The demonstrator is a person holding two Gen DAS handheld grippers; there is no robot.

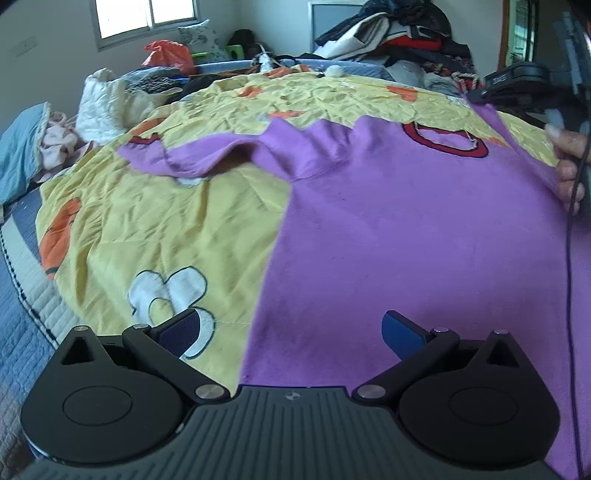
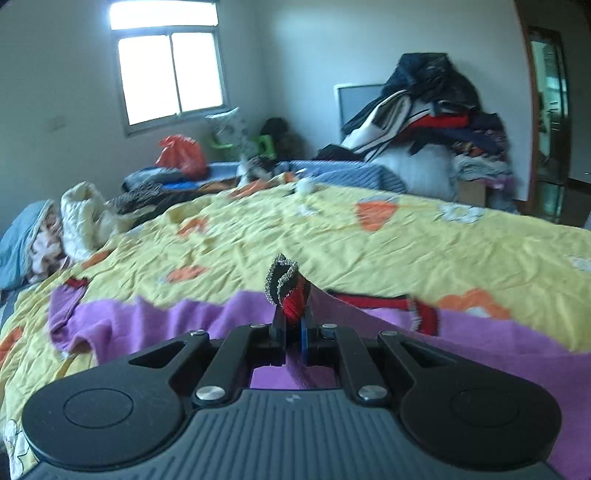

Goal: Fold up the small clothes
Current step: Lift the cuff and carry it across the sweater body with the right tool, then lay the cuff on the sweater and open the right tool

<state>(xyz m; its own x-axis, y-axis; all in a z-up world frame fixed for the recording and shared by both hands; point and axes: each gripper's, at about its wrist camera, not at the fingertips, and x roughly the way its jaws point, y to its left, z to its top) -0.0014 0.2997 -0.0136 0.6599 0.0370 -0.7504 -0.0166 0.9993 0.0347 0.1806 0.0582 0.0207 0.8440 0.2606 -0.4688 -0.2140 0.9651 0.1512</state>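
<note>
The purple shirt [image 1: 406,229], seemingly light and limp, lay flat on the yellow bedspread [image 1: 155,221] beneath the left gripper [image 1: 291,332]'s spread jaws, while the right gripper [image 2: 293,328]'s jaws pinched its red-trimmed cuff [image 2: 291,295], best held by hems.

One purple shirt [image 1: 406,221], two grippers [image 1: 295,332]

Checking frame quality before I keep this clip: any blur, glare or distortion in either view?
Left wrist view: mostly sharp, purple shirt clear, window blown out, fisheye bends the bed edge. Right wrist view: motion-blurred across the yellow bedspread; window overexposed, right gripper itself stays sharp.
</note>
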